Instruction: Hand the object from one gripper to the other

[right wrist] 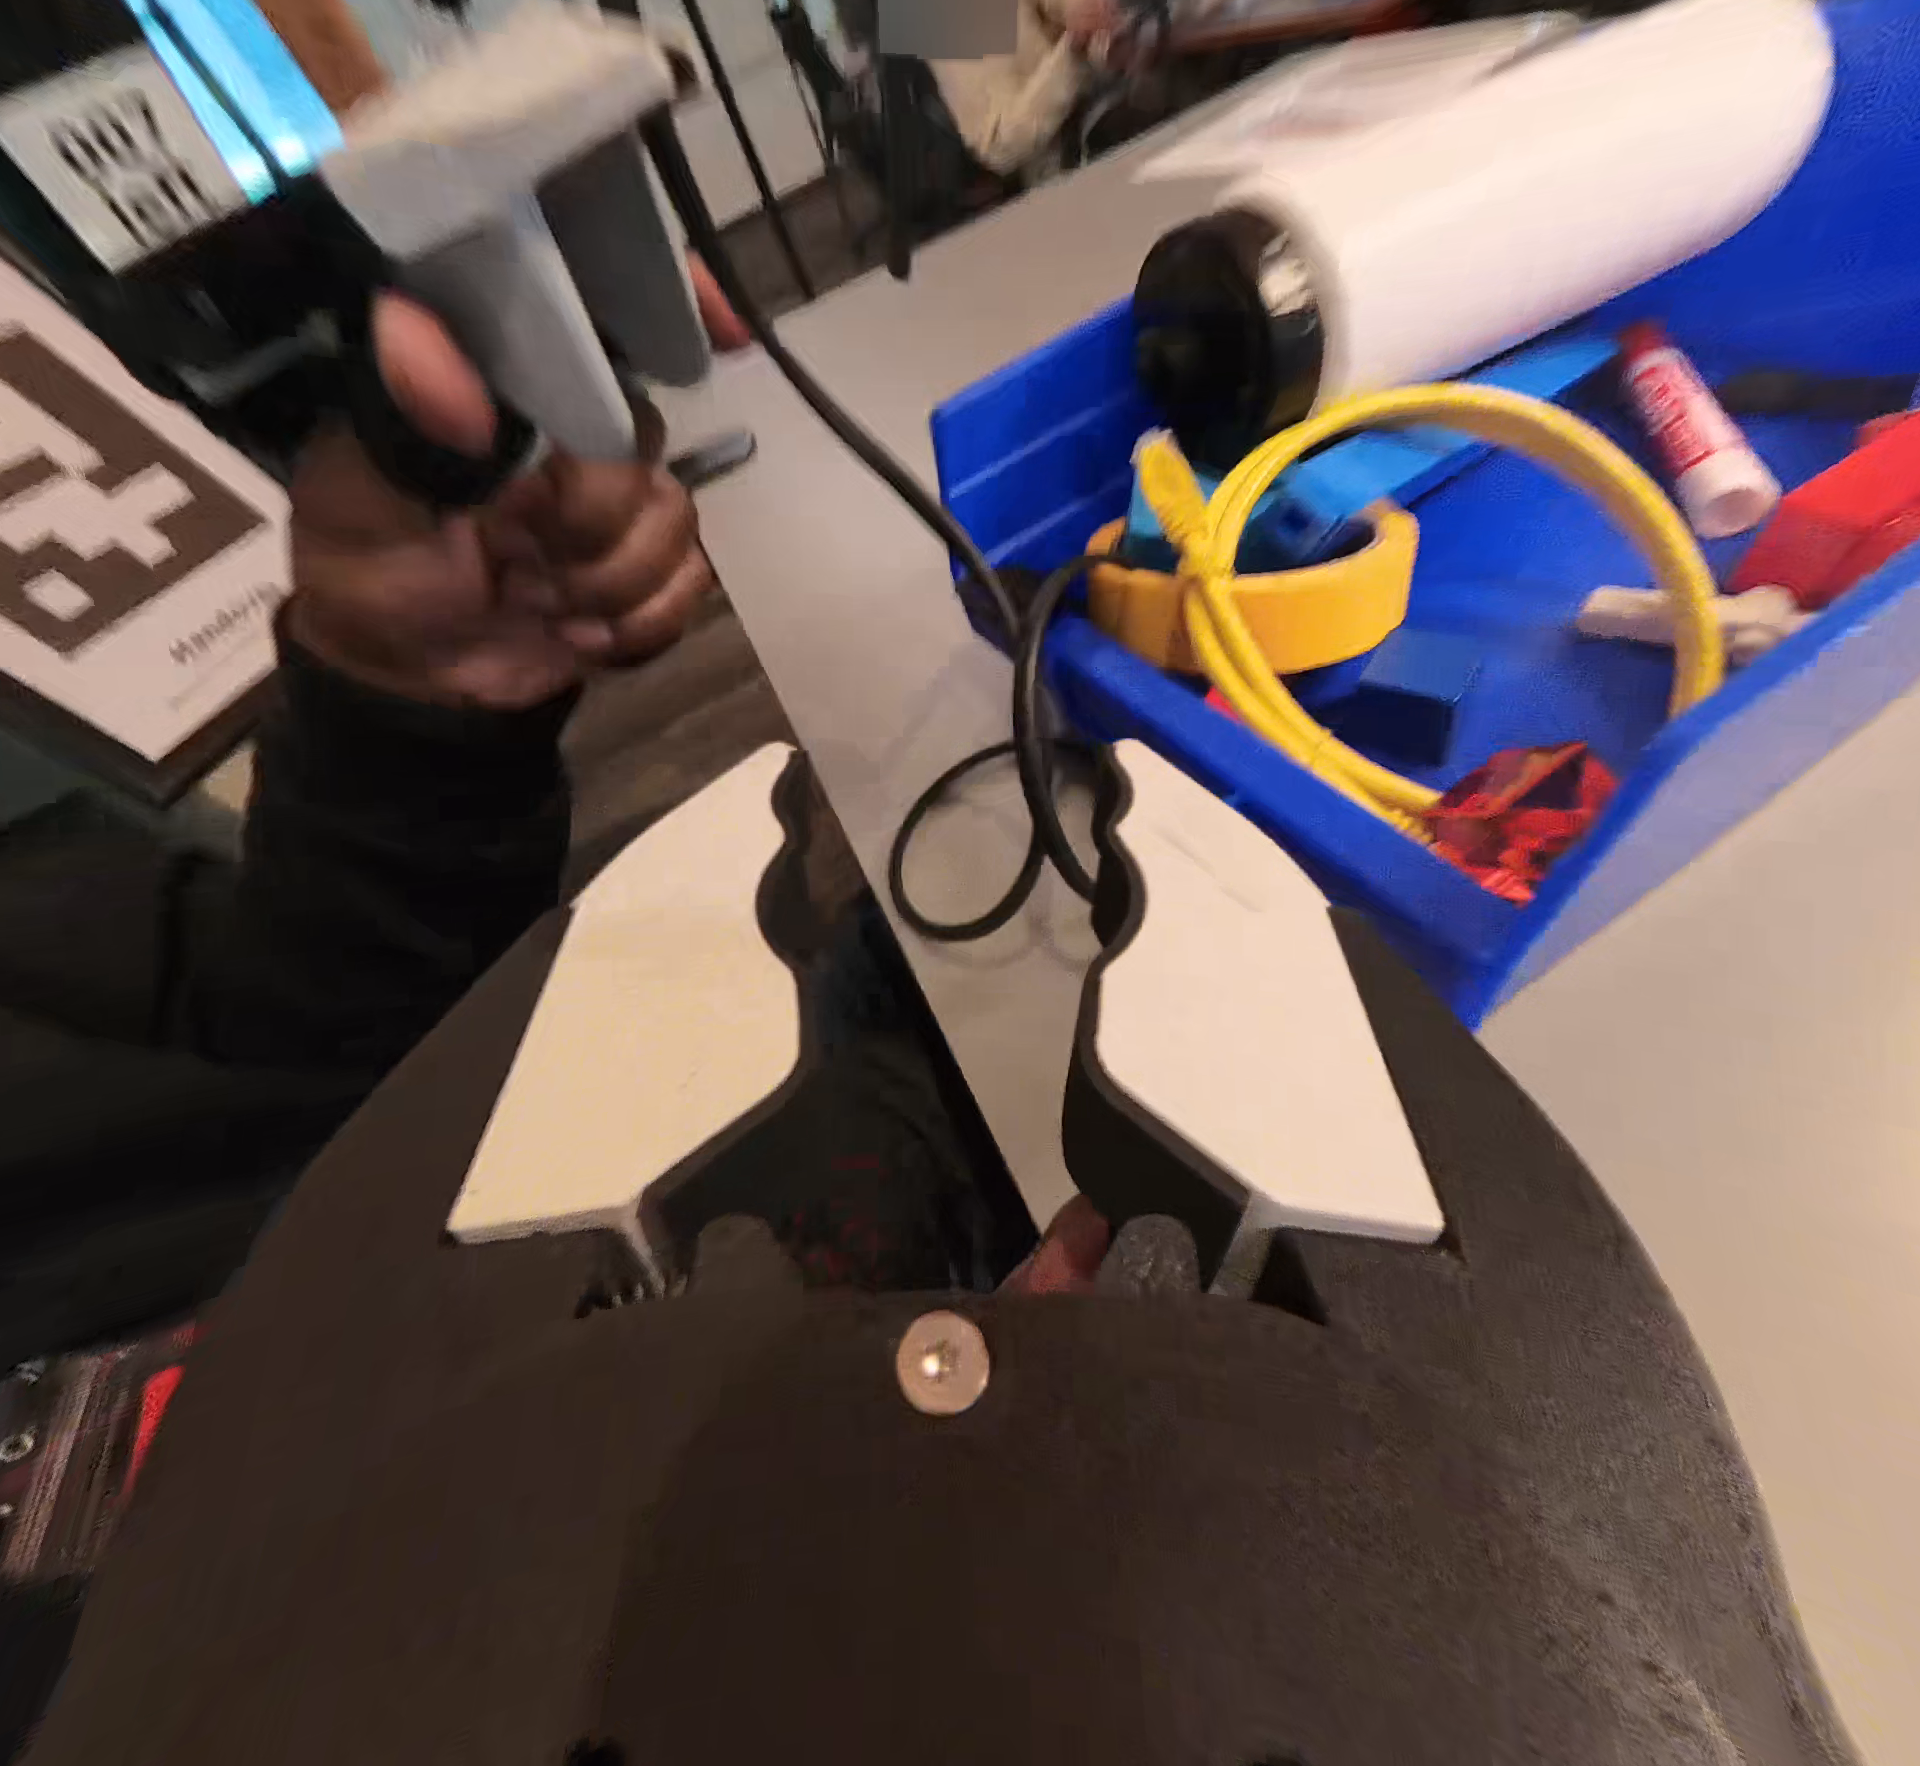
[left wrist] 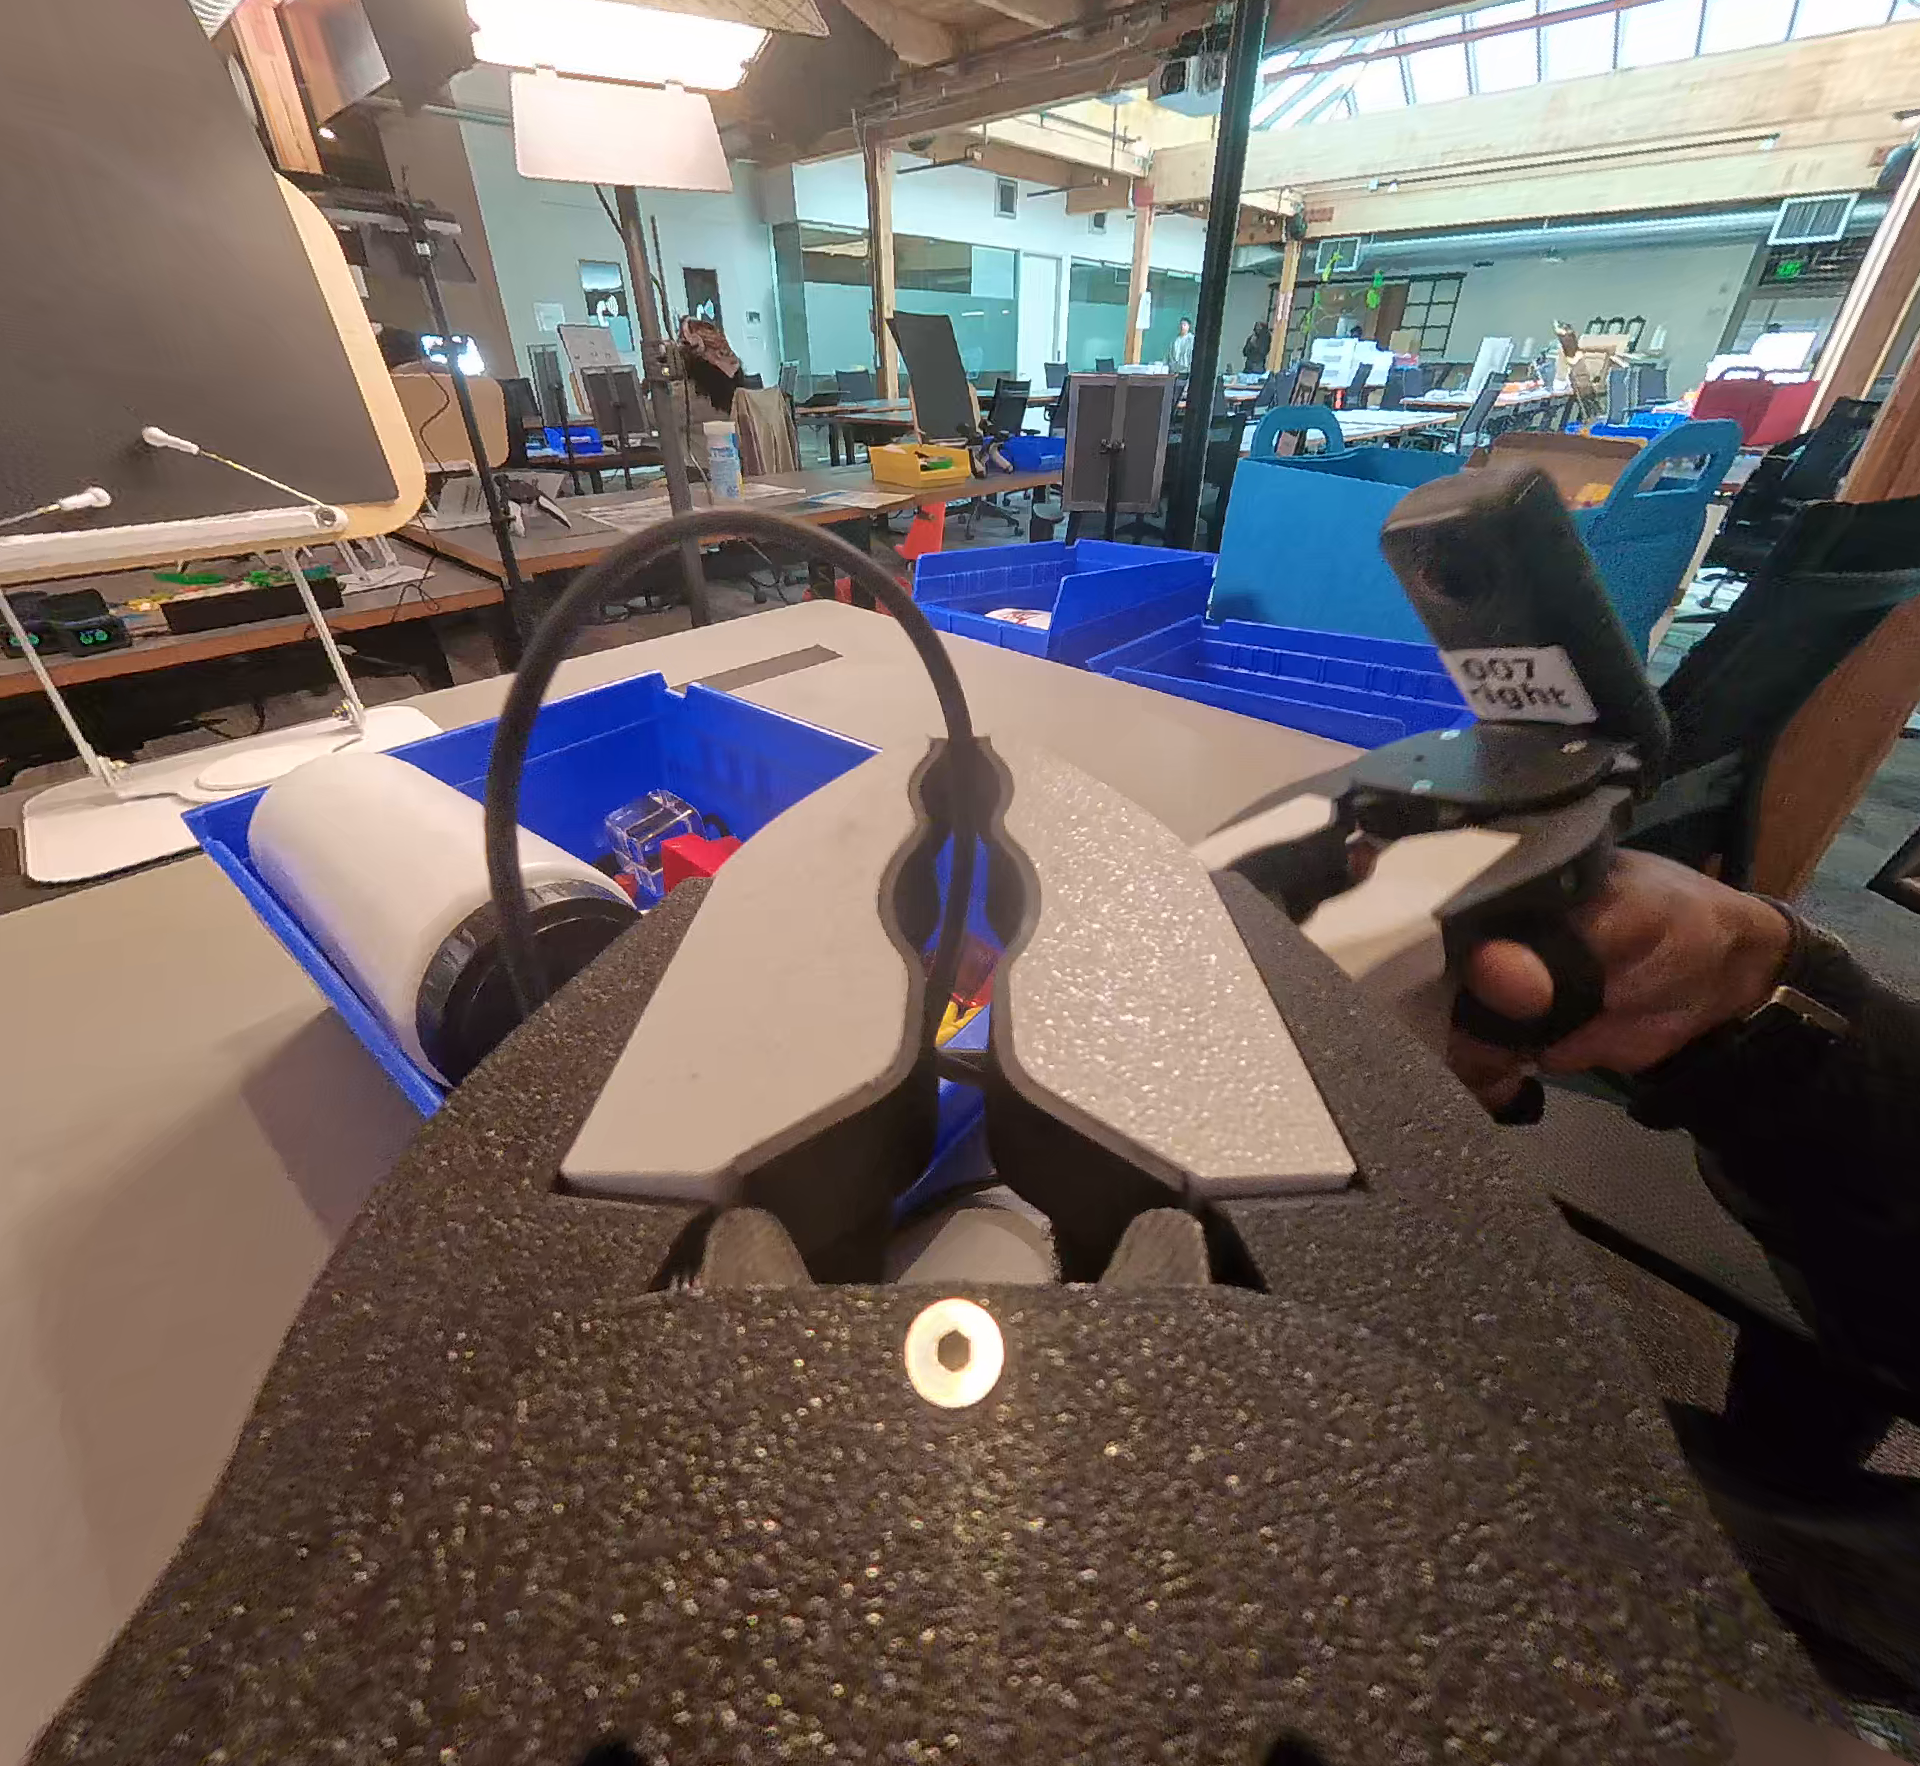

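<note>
Tongs on the left pinch the black cable while the right tongs, spread, must next close on its hanging loop near the blue bin.

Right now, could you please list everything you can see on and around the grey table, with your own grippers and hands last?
Black cable: one, black, looped above the bin, pinched in the left gripper.
Bin: one, blue, on the grey table.
White roll: one, white with black end cap, lying across the bin's rim.
Yellow cable: one, yellow, coiled in the bin.
Yellow ring: one, yellow, in the bin.
Red block: one, red, in the bin.
Table: one, grey, under the bin.
Left gripper: grey fingers, shut on the black cable.
Right gripper: jaws open, near the cable.
Hands: left, right, each on a handle.
</note>
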The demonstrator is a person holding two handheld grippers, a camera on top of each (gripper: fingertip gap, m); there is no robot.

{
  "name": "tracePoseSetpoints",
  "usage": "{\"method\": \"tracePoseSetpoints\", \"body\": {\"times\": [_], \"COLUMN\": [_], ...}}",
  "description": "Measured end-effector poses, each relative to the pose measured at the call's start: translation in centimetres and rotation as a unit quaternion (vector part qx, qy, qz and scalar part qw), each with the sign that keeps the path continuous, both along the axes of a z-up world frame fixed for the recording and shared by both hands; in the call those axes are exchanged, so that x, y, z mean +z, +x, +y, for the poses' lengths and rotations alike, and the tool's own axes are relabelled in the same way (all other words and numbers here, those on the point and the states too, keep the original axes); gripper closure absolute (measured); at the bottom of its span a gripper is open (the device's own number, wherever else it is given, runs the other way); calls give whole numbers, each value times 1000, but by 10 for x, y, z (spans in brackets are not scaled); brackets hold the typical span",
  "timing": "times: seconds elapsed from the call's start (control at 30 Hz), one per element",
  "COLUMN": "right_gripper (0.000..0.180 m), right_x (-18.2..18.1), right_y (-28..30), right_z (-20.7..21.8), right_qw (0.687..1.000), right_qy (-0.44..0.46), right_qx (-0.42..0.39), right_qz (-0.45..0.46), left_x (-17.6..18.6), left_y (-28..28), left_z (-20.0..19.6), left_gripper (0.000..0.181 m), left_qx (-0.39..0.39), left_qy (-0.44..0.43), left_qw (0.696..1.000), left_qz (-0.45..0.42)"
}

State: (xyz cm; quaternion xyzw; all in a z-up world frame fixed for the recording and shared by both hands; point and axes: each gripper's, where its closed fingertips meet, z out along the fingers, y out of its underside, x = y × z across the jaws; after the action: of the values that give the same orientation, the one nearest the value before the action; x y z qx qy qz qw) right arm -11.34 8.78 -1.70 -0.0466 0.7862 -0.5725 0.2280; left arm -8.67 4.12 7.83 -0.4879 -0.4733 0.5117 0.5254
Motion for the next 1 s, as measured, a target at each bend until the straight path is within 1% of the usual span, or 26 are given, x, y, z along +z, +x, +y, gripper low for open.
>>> {"method": "tracePoseSetpoints", "body": {"times": [0.03,0.13,0.2,0.23,0.27,0.33,0.37,0.47,0.6,0.7,0.77,0.87,1.0], "right_gripper": [123,116,119,125,136,176,178,178,179,179,179,179,179], "right_x": [-10,-30,-40,-45,-50,-57,-57,-49,-28,-10,-1,4,5], "right_y": [5,2,3,4,3,-1,-3,-5,-18,-23,-23,-19,-13], "right_z": [-2,-13,-17,-19,-22,-24,-25,-22,-15,-11,-9,-7,-7], "right_qw": [1000,996,994,993,991,986,985,989,995,998,998,997,998], "right_qy": [19,49,65,71,75,78,74,67,40,15,1,-5,-8], "right_qx": [4,-32,-39,-43,-51,-68,-71,-60,-69,-66,-60,-54,-43], "right_qz": [19,63,78,89,103,129,136,119,54,-12,-37,-47,-54], "left_x": [1,8,11,12,14,15,15,4,-21,-54,-82,-111,-124], "left_y": [1,4,5,6,7,7,8,10,17,23,23,15,4], "left_z": [1,8,13,15,18,21,22,23,35,54,60,58,57], "left_gripper": [178,178,177,177,177,177,177,177,177,177,177,176,176], "left_qx": [-1,-12,-20,-25,-31,-39,-41,-55,-109,-161,-172,-163,-153], "left_qy": [-3,-9,-12,-13,-12,-13,-17,-48,-130,-218,-270,-298,-302], "left_qw": [1000,1000,1000,999,999,999,999,997,982,951,924,900,894], "left_qz": [3,13,19,21,24,24,21,-18,-85,-150,-210,-273,-293]}}
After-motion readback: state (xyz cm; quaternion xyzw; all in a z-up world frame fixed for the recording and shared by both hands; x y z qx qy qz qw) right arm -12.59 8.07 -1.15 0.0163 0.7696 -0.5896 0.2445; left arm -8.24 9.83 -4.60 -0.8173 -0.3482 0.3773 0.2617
